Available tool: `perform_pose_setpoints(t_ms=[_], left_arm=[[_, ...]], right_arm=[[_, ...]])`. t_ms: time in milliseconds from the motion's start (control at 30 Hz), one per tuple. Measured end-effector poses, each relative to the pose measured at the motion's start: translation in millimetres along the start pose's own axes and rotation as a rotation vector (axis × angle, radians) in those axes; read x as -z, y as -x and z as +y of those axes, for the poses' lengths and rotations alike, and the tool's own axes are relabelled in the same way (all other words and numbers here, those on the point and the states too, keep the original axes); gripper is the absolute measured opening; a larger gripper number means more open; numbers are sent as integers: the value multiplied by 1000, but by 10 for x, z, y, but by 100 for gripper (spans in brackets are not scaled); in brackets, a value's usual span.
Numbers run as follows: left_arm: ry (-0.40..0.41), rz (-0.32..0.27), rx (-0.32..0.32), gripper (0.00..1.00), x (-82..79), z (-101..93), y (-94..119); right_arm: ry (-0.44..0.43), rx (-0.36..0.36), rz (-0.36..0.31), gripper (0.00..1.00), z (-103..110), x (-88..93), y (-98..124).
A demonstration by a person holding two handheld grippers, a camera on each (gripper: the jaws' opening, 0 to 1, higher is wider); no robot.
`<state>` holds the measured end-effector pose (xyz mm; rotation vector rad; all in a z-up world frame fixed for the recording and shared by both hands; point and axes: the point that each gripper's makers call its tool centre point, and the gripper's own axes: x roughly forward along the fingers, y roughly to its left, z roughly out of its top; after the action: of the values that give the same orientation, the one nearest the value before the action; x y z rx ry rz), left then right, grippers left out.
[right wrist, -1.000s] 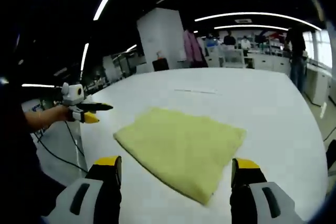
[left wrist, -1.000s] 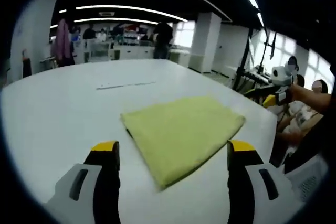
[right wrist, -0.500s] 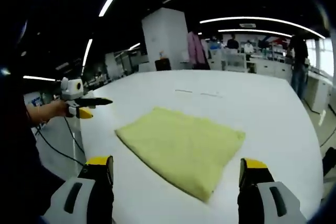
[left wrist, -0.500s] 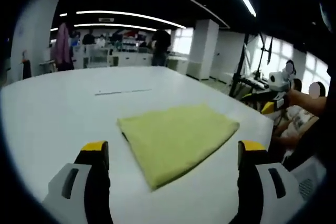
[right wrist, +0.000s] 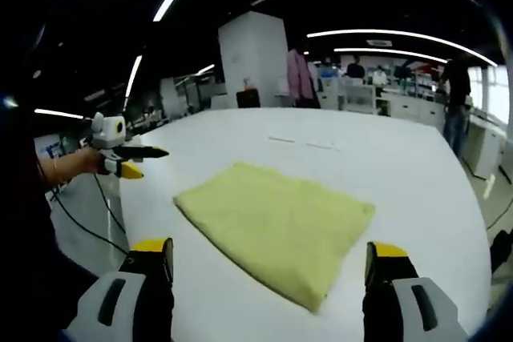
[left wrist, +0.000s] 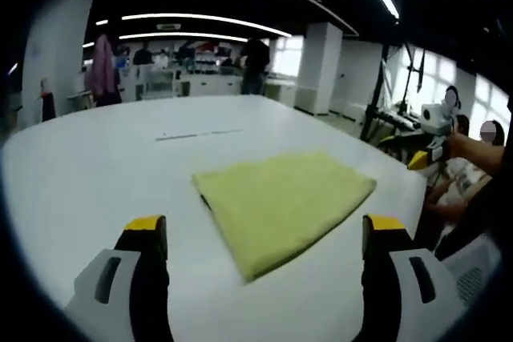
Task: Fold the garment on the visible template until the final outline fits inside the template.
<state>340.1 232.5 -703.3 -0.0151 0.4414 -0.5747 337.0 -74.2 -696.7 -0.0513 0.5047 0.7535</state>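
Garment (left wrist: 282, 202), yellow-green, folded into a flat four-sided shape, lying on white bench (left wrist: 88, 166) near its edge. Left hand-held gripper (left wrist: 263, 234) above bench, jaws spread wide, nothing held, garment ahead between jaws. Right hand-held gripper (right wrist: 268, 254) likewise wide apart and empty, clear of cloth. Faint thin line on bench (right wrist: 302, 142) beyond garment.

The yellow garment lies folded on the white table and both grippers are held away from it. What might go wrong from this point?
1. The folded yellow garment has an edge near the white table's rim in the left gripper view; a nudge might push it over.
2. Only faint thin marks show beyond the cloth, so whether the outline fits a template is hard to judge.
3. Both the left gripper and the right gripper are open and hold nothing; regrasping may loosen the fold.
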Motion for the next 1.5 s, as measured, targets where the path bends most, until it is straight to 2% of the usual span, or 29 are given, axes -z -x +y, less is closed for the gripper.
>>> perform_pose_setpoints(t_ms=[300,667,1500], left_arm=[[7,11,3,95,31,-110,18],[-5,22,14,94,33,-212,13],[-20,32,13,92,34,-183,66]], right_arm=[[13,5,29,95,-6,42,-60],[8,1,35,94,9,60,-68],[24,-1,44,94,108,42,-91]])
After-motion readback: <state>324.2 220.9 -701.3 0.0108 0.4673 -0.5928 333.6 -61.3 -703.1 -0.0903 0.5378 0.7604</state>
